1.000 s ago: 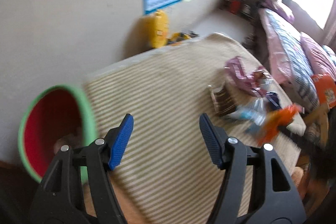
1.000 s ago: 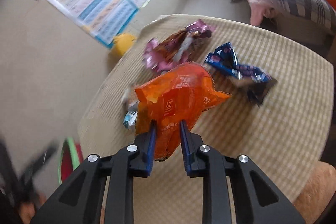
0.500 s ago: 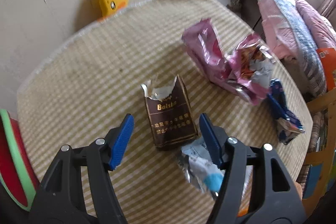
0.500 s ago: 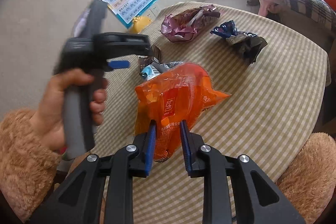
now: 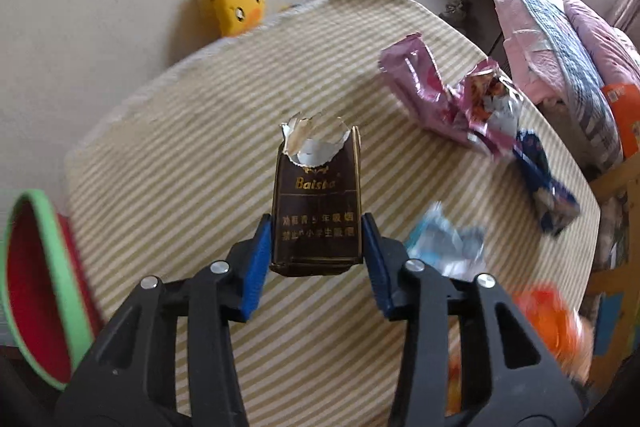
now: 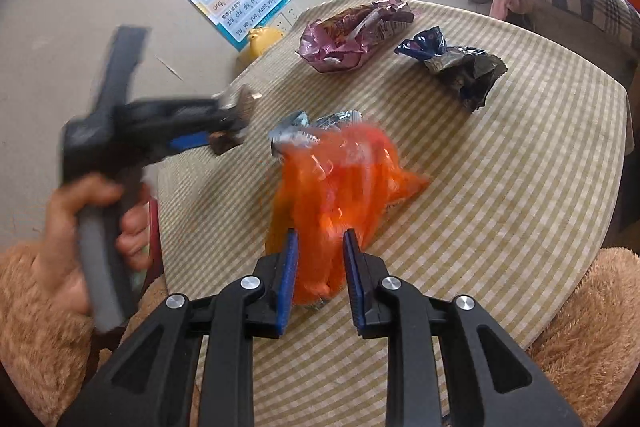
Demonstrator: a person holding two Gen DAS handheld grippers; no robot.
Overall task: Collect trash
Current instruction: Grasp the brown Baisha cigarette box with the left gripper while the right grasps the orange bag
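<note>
Left gripper (image 5: 316, 247) clamping torn brown cardboard packet (image 5: 316, 203), crinkly orange bag (image 6: 340, 195) between right gripper (image 6: 320, 267) pads

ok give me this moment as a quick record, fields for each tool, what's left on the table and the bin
left tool: shut on the torn brown cigarette pack, held off the table
right tool: around the blurred orange plastic wrapper, pads apart
striped tablecloth: crumpled pink foil wrapper, dark blue foil wrapper, pale blue wrapper
bin: green-rimmed red bucket, left of the table
</note>
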